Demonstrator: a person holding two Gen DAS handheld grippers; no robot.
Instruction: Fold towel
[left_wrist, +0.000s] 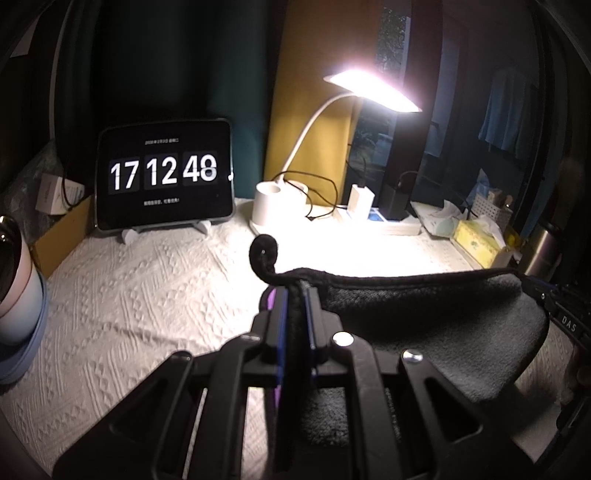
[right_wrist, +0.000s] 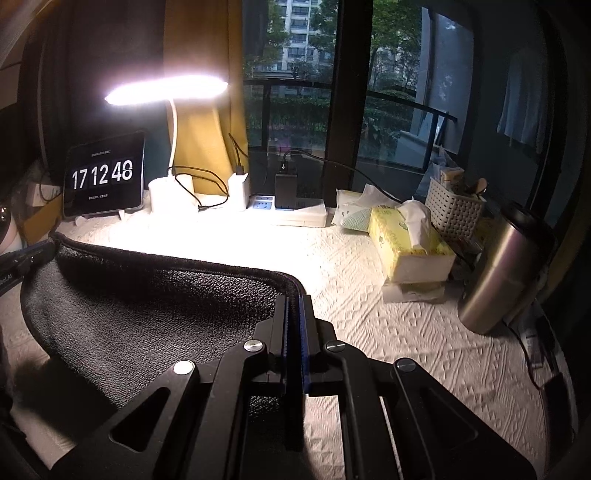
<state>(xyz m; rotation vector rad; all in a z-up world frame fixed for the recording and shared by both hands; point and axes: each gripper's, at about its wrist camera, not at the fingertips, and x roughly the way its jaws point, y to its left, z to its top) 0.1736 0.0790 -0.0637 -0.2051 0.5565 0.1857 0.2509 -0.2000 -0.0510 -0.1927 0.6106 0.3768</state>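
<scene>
A dark grey towel (left_wrist: 424, 317) hangs stretched between my two grippers above the white textured tablecloth (left_wrist: 140, 295). My left gripper (left_wrist: 295, 295) is shut on the towel's left corner, and a black hanging loop (left_wrist: 264, 254) sticks up past the fingertips. My right gripper (right_wrist: 294, 301) is shut on the towel's (right_wrist: 147, 317) right corner. The towel sags in a curve between them. The left gripper shows at the left edge of the right wrist view (right_wrist: 26, 258). The right gripper shows at the right edge of the left wrist view (left_wrist: 565, 314).
A tablet clock (left_wrist: 164, 181) stands at the back left. A lit desk lamp (left_wrist: 373, 92), a power strip (right_wrist: 295, 212) with chargers, a tissue box (right_wrist: 406, 243), a white basket (right_wrist: 454, 206) and a steel tumbler (right_wrist: 502, 269) line the back and right. Stacked cups (left_wrist: 18, 295) stand at the left.
</scene>
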